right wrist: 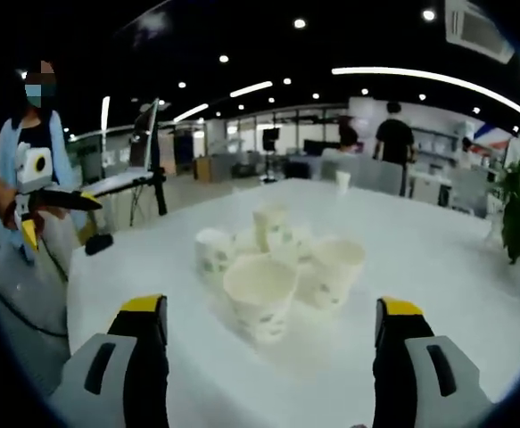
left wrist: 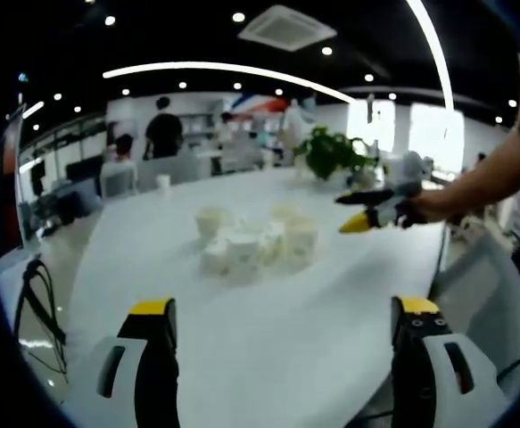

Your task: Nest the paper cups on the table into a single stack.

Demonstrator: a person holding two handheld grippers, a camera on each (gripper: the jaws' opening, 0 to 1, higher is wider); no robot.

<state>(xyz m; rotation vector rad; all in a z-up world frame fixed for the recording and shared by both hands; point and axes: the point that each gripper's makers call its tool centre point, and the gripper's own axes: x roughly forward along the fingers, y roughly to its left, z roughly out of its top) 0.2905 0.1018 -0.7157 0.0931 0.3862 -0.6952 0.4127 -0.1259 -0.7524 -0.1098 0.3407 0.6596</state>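
No text, label, brand or number is showing clearly enough to read. The cups (right wrist: 261,294) are carrying small greenish printed marks, too blurred to tell whether they are letters or pattern.

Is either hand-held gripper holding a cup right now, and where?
No. The left hand-held gripper and right hand-held gripper are open and empty; the paper cups sit ungrasped.
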